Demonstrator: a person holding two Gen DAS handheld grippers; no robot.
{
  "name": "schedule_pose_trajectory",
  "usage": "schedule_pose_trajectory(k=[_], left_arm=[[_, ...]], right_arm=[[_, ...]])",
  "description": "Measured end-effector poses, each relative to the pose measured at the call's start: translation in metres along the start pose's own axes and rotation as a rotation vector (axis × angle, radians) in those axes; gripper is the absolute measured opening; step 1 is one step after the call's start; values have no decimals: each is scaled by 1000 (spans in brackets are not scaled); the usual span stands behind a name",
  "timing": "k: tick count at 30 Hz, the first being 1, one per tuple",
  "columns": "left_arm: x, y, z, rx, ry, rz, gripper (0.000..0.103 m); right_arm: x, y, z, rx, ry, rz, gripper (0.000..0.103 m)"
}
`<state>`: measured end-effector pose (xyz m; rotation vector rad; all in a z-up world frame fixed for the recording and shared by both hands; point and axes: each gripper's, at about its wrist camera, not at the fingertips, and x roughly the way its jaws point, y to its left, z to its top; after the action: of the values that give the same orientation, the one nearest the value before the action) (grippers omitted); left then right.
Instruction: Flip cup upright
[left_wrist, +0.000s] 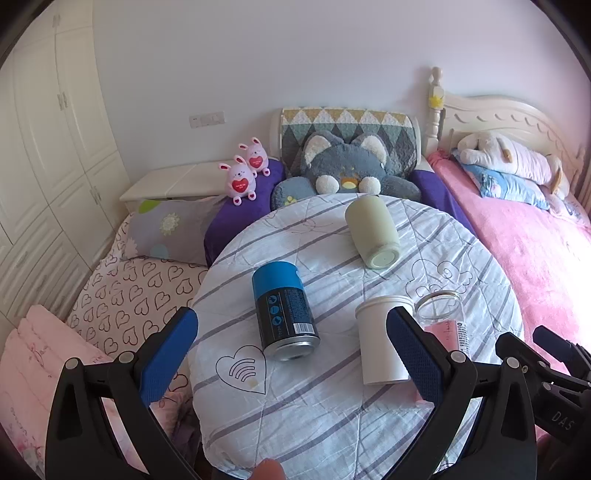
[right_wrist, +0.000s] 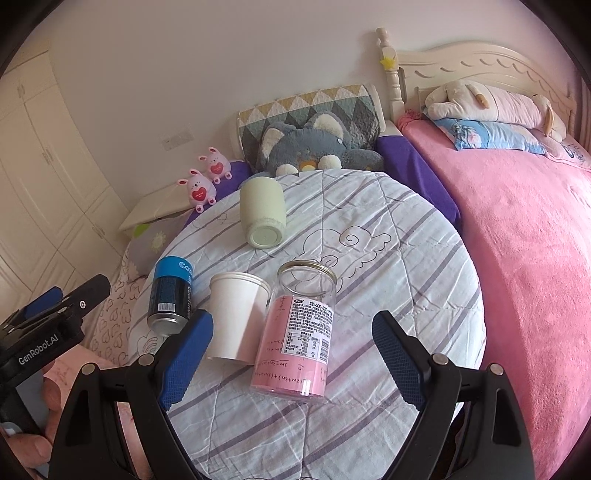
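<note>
Right wrist: both grippers spread, empty; white cup (right_wrist: 236, 317) lies touching glass jar (right_wrist: 299, 328), so a sloppy grasp could knock the jar rolling.

white cup (right_wrist: 236, 321) | pale green cup (right_wrist: 263, 216) | blue-and-black can (left_wrist: 284, 308), silver base | clear jar (right_wrist: 301, 332), pink label | worktop cloth (right_wrist: 388, 295) white, grey stripes, outlined hearts | pink blanket (right_wrist: 517, 240) | grey cat plush (left_wrist: 345, 166) | pink bunnies (left_wrist: 245, 171), red hearts | black claws, blue pads (left_wrist: 168, 354)
</note>
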<state>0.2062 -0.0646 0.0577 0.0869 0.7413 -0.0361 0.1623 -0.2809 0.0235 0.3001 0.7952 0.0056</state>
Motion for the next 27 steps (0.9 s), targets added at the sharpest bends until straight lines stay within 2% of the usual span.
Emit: schedule_pose_trajectory(k=[19, 27], left_arm=[[22, -21, 13, 28, 26, -14, 103], [62, -38, 39, 17, 64, -29, 103]], right_arm=[[14, -19, 7, 37, 18, -14, 89], [34, -25, 24, 41, 25, -26, 89]])
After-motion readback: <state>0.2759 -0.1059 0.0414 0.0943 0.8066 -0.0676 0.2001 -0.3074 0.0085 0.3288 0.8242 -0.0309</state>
